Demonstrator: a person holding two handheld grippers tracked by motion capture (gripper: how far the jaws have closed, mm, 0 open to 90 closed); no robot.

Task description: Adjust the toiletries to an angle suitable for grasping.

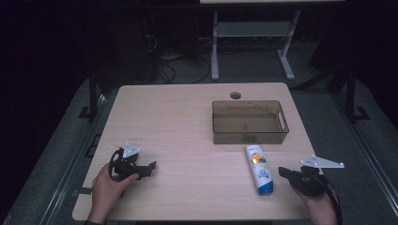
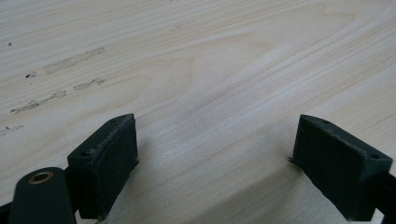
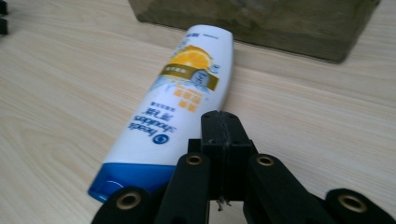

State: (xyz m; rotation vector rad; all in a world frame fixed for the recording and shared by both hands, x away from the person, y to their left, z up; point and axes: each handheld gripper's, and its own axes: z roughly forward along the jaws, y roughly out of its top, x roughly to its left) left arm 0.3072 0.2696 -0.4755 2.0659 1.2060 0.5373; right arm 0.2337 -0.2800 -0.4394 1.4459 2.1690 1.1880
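A white shampoo bottle (image 1: pixel 260 169) with a blue cap and an orange label lies flat on the wooden table (image 1: pixel 178 117), cap toward the near edge. My right gripper (image 1: pixel 281 171) sits just right of the bottle's cap end. In the right gripper view the jaws of the right gripper (image 3: pixel 223 119) are pressed together with nothing between them, and the bottle (image 3: pixel 177 107) lies just left of and beyond their tips. My left gripper (image 1: pixel 151 168) rests at the near left of the table. In its own view the left gripper (image 2: pixel 215 135) stands wide open over bare wood.
A translucent brown bin (image 1: pixel 248 123) stands just beyond the bottle at the right middle of the table, its near wall (image 3: pixel 252 18) close behind the bottle's base. A round cable hole (image 1: pixel 235 95) lies near the far edge. Dark floor and a desk frame lie beyond.
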